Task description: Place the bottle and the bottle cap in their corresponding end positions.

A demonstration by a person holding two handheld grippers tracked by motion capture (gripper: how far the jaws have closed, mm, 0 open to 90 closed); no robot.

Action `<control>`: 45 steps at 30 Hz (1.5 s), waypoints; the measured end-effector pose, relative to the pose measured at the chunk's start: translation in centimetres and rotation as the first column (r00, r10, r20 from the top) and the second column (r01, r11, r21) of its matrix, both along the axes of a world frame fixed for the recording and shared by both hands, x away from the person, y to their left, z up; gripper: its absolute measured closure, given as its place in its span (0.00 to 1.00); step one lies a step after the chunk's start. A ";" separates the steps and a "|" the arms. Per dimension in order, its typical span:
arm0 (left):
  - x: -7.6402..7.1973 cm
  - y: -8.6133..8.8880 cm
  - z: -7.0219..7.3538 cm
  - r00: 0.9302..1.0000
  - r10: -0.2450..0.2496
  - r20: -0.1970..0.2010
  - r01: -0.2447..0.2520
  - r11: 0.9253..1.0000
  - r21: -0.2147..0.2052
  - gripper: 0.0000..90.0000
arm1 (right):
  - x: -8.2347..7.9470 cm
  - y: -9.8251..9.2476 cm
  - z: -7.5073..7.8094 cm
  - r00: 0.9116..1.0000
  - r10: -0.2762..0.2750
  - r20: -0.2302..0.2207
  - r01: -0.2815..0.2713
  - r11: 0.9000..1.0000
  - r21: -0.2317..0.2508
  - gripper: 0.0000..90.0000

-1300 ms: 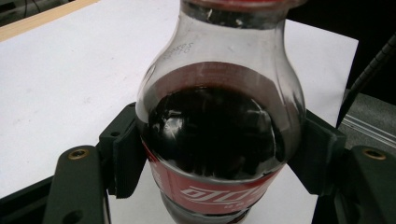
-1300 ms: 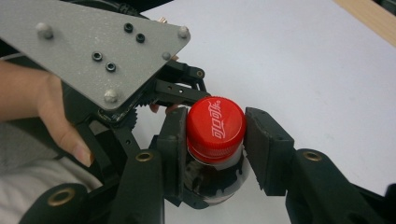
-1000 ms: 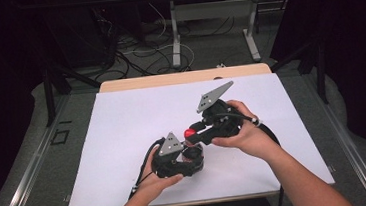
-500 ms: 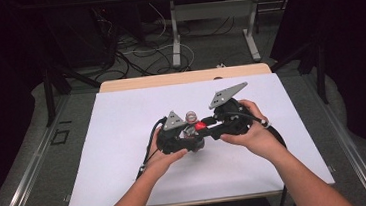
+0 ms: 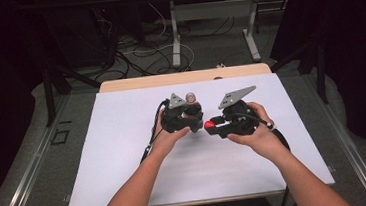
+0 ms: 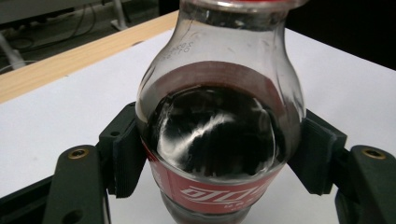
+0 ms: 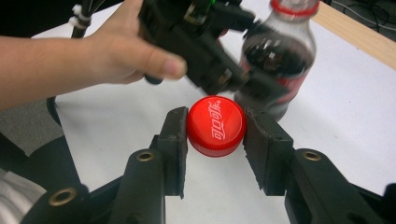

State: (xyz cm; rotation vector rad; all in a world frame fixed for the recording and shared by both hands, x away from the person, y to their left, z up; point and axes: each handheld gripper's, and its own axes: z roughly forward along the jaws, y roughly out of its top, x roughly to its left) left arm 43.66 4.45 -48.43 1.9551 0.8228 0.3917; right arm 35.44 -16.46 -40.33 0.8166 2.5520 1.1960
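The left claw point(image 5: 188, 113) is clenched on a cola bottle point(image 6: 219, 140) — its pads press the bottle's sides just above the red label, over the white counter point(image 5: 125, 153). The right claw point(image 7: 215, 128) grasps the red cap point(image 7: 216, 125) — just beside the bottle, apart from its open neck.

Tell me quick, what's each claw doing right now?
Left claw: closed on the cola bottle, gripping its body from both sides.
Right claw: closed on the red bottle cap, which is off the bottle.
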 end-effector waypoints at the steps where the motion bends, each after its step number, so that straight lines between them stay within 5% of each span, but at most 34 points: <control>1: 0.4 0.0 -0.1 1.000 0.007 -0.005 -0.007 1.000 0.005 0.34 | 0.1 -0.1 -0.2 1.000 -0.002 0.001 0.002 1.000 0.001 0.68; 10: 3.3 -0.4 -1.2 0.997 0.078 0.019 -0.078 0.997 0.002 0.34 | 0.4 -0.7 -1.3 1.000 -0.019 -0.009 0.019 1.000 -0.003 0.68; 17: 4.5 -0.5 -2.3 0.995 0.099 -0.015 -0.098 0.995 0.027 0.34 | 0.5 -0.7 -2.5 0.999 -0.029 -0.014 0.029 1.000 -0.006 0.68; 33: 2.9 -0.1 -3.2 0.997 0.060 -0.049 -0.059 0.998 0.033 0.33 | 0.6 0.5 -5.1 0.999 -0.020 -0.044 0.021 1.000 0.006 0.68; 36: 2.7 -0.2 -3.3 0.998 0.062 -0.031 -0.061 0.998 0.032 0.33 | 0.8 0.9 -5.7 0.998 -0.007 -0.057 0.006 1.000 -0.018 0.68; 45: 2.4 -0.3 -3.6 0.998 0.054 -0.017 -0.053 0.998 0.041 0.32 | 1.0 2.4 -9.1 0.998 0.002 -0.058 -0.004 1.000 -0.031 0.67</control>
